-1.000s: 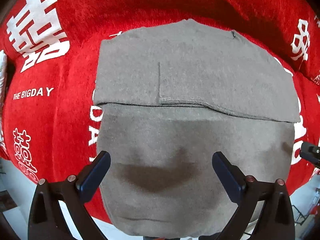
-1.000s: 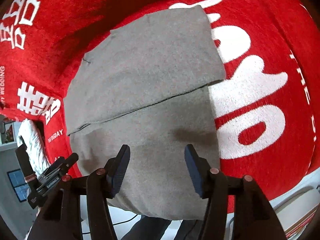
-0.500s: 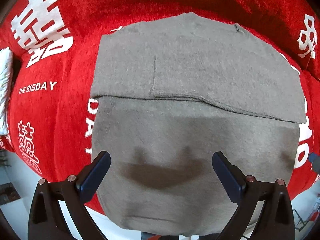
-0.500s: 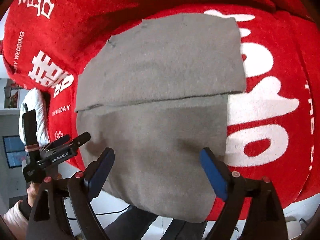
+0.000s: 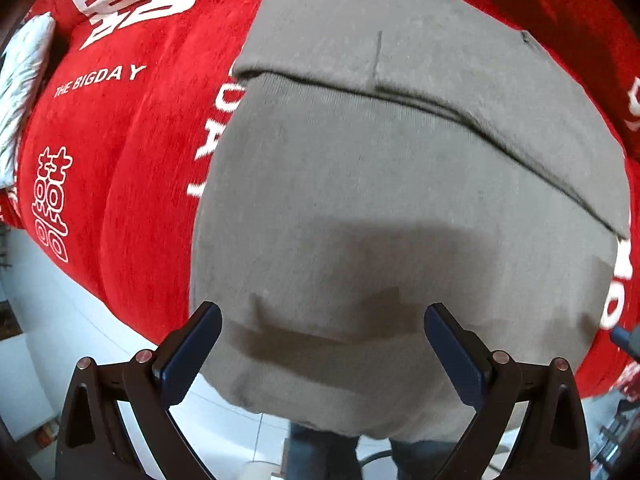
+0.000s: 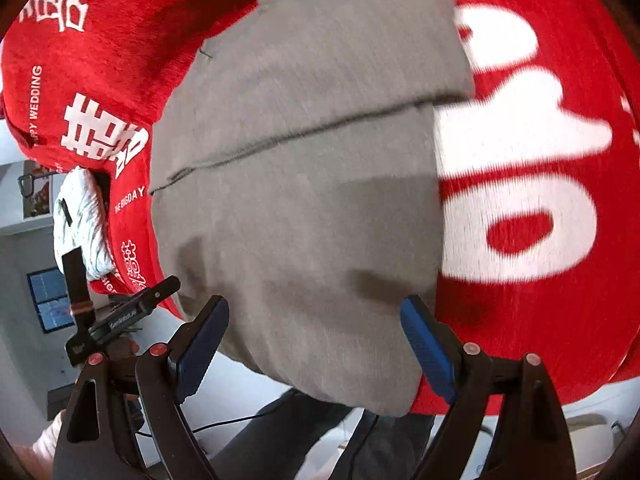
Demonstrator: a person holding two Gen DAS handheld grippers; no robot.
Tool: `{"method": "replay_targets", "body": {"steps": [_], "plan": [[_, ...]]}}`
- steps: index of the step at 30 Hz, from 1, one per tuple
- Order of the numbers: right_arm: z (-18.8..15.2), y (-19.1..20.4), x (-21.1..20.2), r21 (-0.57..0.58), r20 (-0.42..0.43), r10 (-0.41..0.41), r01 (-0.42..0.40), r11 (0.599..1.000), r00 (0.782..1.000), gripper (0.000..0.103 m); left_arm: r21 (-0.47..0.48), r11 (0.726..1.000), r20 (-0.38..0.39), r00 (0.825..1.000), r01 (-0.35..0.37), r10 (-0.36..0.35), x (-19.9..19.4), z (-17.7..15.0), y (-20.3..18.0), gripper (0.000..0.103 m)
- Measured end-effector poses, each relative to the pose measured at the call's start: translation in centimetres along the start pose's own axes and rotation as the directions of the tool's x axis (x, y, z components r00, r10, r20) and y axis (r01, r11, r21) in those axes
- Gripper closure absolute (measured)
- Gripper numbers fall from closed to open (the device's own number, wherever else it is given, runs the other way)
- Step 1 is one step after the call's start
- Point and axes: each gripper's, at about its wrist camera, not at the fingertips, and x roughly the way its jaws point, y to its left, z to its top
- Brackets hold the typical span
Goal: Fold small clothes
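The grey garment [image 5: 360, 208] lies flat on the red cover [image 5: 132, 152] of the worktop, its far part already turned over onto itself so that a folded edge crosses it from side to side, while its near hem hangs a little past the front edge of the worktop. Both tools hover above that near hem: the left gripper [image 5: 320, 344] has its jaws wide apart with nothing between them, and the right gripper [image 6: 316, 340] likewise stands with its jaws spread and empty, over the near right corner of the cloth. The main risk, as I judge it, is a shallow pinch: the knit looks soft, thin and limp, so the jaws could catch only 1 layer, or snag the plush cover beneath and drag it up with the fabric. Because the hem overhangs, an uneven lift by the 2 grippers could skew the next fold or let the cloth slide off toward the floor. The cover is a deep-pile, fuzzy red textile with white printed lettering, which probably grips the knit somewhat. The garment is a matte, fine-ribbed rectangle with a short stitched seam near its far part. A white quilted bundle [image 6: 82, 220] sits at the far left, well apart.
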Motion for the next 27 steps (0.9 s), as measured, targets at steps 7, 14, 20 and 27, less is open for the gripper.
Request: {"method": "replay_targets", "body": {"steps": [7,14,20,27], "plan": [[-3.5,-1.4,1.9,0.052,-0.023,0.020,-0.019,0.998,1.000,0.013,0.057,0.998,-0.005,1.000,0.023,-0.022,1.0,-3.1,3.2,0.001],[-9.0,-3.0,4.6,0.107,-0.046,0.018,-0.013,0.994,0.999,0.013,0.063,0.994,-0.031,0.996,0.088,-0.087,3.2,-6.7,7.1,0.001],[-13.1,-5.2,7.6,0.141,-0.075,-0.042,0.052,0.989,0.996,0.013,0.061,0.988,-0.082,0.988,0.140,-0.134,6.5,-10.2,8.8,0.001],[-14.3,-7.7,11.3,0.184,-0.048,0.009,0.000,0.983,0.999,0.013,0.004,0.972,-0.122,0.964,0.237,-0.234,9.8,-13.0,8.3,0.001]]}}
